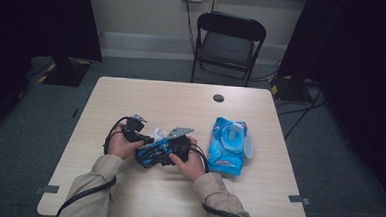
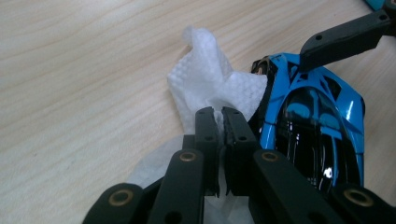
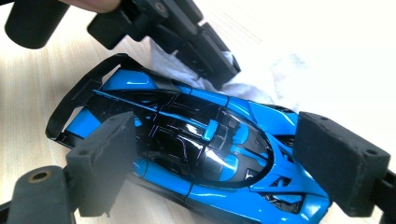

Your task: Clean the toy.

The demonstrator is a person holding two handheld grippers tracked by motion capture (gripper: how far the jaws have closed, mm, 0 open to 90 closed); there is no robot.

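Note:
A glossy blue and black toy car (image 3: 187, 116) sits between the wide-set foam pads of my right gripper (image 3: 222, 163); one pad presses its side and the other its nose. In the high view the car (image 1: 151, 154) is just above the table at centre left, under my right hand. My left gripper (image 2: 222, 112) is shut on a crumpled white wipe (image 2: 205, 70), which touches the car's (image 2: 317, 121) edge. From the right gripper view, the left gripper (image 3: 219, 63) and the wipe (image 3: 247, 86) lie against the car's far side.
A blue pack of wet wipes (image 1: 227, 145) with its white lid open lies right of my hands. The wooden table (image 1: 181, 103) has a small round cable hole near its far edge. A black folding chair (image 1: 228, 40) stands beyond the table.

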